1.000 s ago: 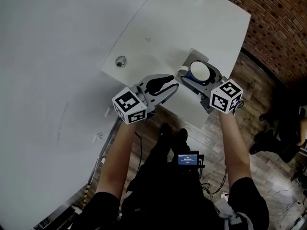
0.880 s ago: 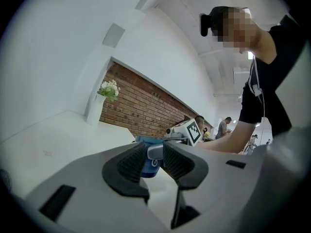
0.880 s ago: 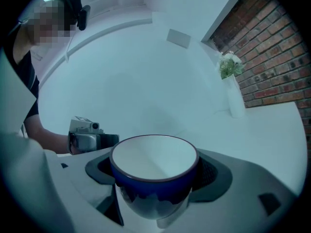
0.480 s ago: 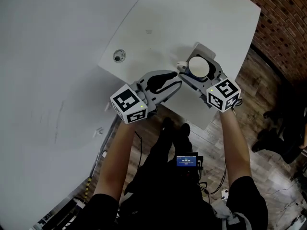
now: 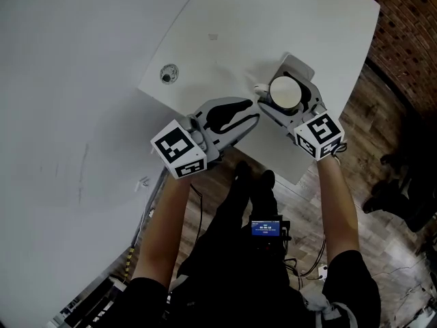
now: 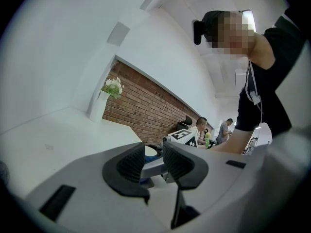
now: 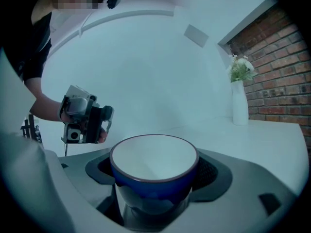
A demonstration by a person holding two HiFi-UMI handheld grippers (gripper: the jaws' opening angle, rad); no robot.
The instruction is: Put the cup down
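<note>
A cup [image 5: 284, 92], blue outside and white inside [image 7: 153, 157], sits upright between the jaws of my right gripper [image 5: 283, 94], which is shut on its sides [image 7: 156, 174]. It hangs over the white table [image 5: 273, 19] near the front edge. My left gripper [image 5: 247, 117] is just left of the cup, its jaws a narrow gap apart with nothing between them [image 6: 154, 166]. Through that gap a bit of the blue cup [image 6: 149, 154] shows, with the right gripper's marker cube [image 6: 184, 136] behind it.
A small round fitting [image 5: 168, 74] sits in the table near its left edge. A white vase with flowers [image 7: 239, 101] stands far back on the table by a brick wall [image 5: 410, 39]. Wooden floor and the person's legs lie below the table's edge.
The right gripper, with the cup in it, has shifted slightly farther in over the table. The left gripper has stayed beside it, jaws unchanged.
</note>
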